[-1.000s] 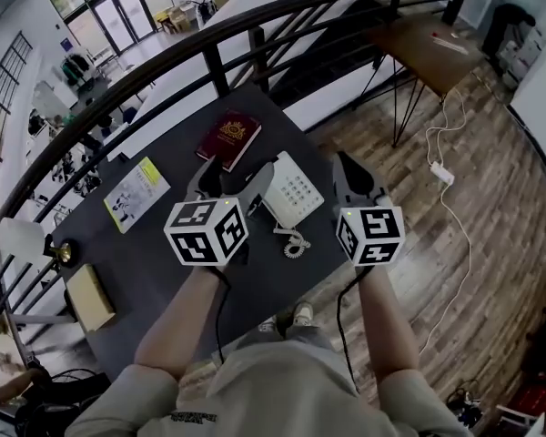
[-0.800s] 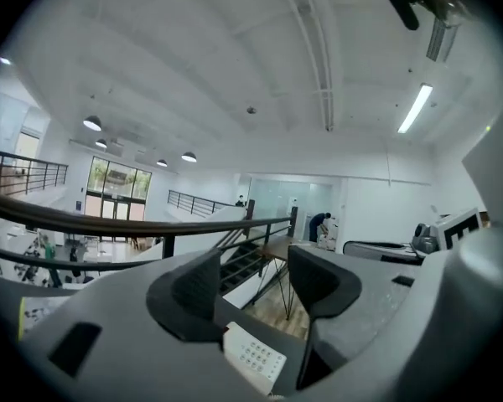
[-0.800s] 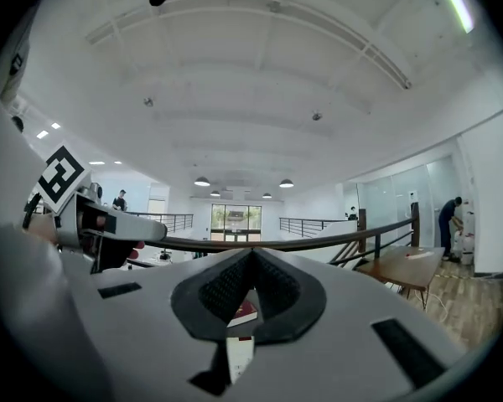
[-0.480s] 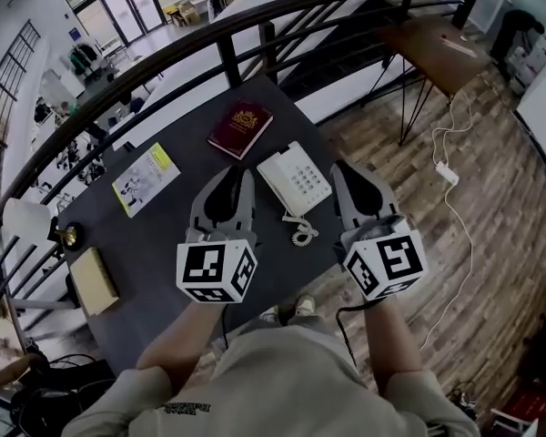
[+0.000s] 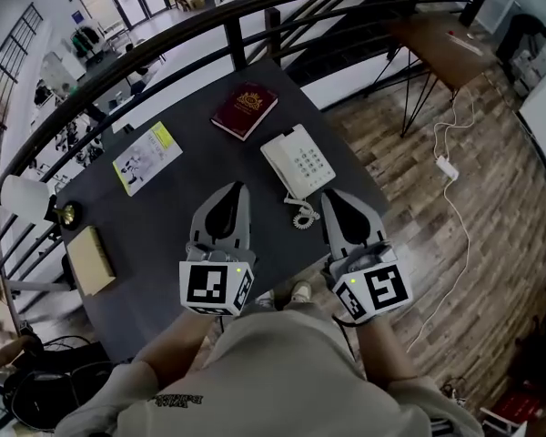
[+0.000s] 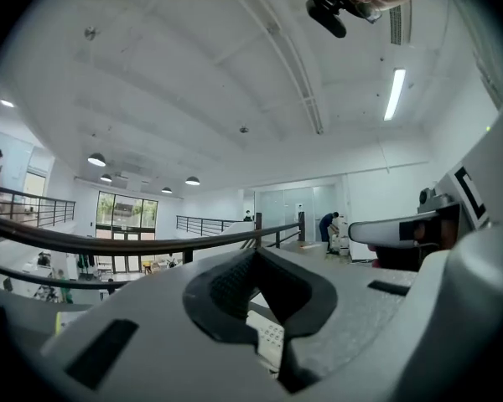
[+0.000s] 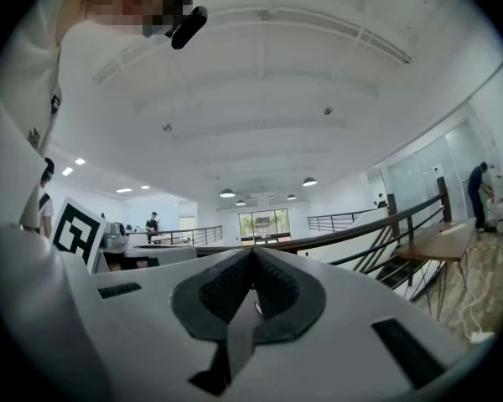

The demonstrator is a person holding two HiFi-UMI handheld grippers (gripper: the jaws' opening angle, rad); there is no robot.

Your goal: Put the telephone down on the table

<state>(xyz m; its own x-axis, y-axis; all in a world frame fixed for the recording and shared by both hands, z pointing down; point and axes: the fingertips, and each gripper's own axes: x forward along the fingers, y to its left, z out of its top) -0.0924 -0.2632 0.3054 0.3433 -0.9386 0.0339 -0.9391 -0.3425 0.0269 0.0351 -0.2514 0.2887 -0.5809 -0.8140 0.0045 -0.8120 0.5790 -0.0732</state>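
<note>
The white telephone [image 5: 298, 160] lies flat on the dark table [image 5: 182, 217], its handset on the base and its coiled cord [image 5: 300, 215] trailing toward the near edge. My left gripper [image 5: 240, 189] hovers over the table left of the cord, shut and holding nothing. The right gripper [image 5: 328, 196] sits by the table's near right edge, just right of the cord, also shut and holding nothing. Neither touches the telephone. In the left gripper view the shut left gripper [image 6: 256, 251] shows a bit of the telephone's keypad [image 6: 268, 338] below its tips. The right gripper [image 7: 253, 254] meets at its tips in its own view.
A dark red booklet [image 5: 244, 109] lies at the table's far side, a yellow-and-white leaflet [image 5: 147, 157] at the left. A tan box [image 5: 91, 260] and a white lamp [image 5: 23, 221] stand at the far left end. A black railing [image 5: 255, 7] runs behind the table.
Both grippers have drawn back from the telephone toward the person. The left gripper's jaws have gone from open to shut. The telephone stays on the table.
</note>
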